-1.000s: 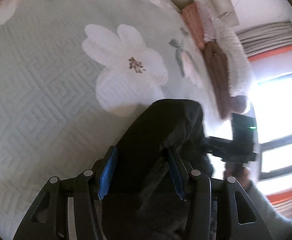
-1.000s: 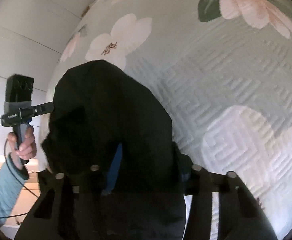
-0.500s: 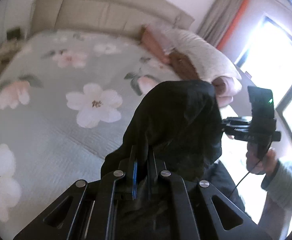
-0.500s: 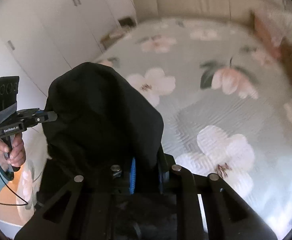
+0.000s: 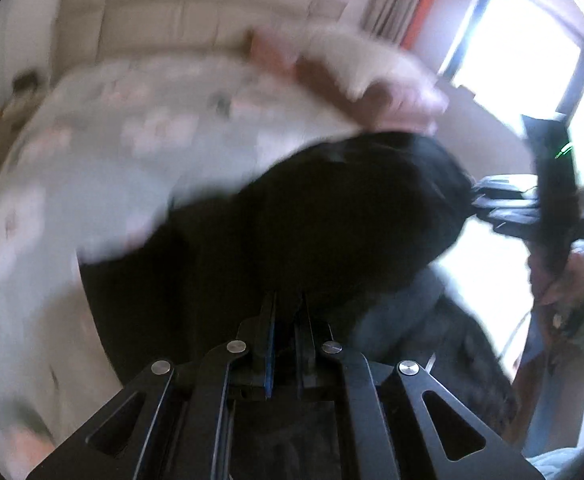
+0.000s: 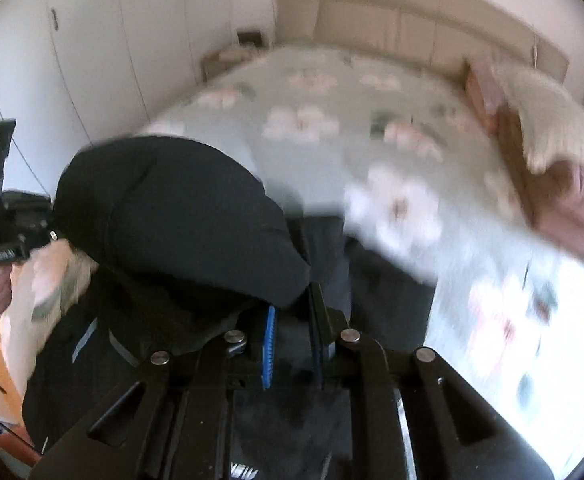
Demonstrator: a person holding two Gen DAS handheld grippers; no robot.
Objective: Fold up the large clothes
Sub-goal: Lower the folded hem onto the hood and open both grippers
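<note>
Tension matters here: left gripper [image 5: 286, 308] and right gripper [image 6: 292, 316] both clamp the bulky black fabric garment [image 5: 331, 216], so hold hands level above the pale-green floral quilted bedspread [image 6: 371, 120].

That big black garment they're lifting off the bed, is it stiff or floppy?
Probably floppy: the black garment drapes and bulges between the left gripper and right gripper. It looks fairly thick, so likely somewhat heavy. Unlikely to slip, since both grippers are shut on it.
</note>
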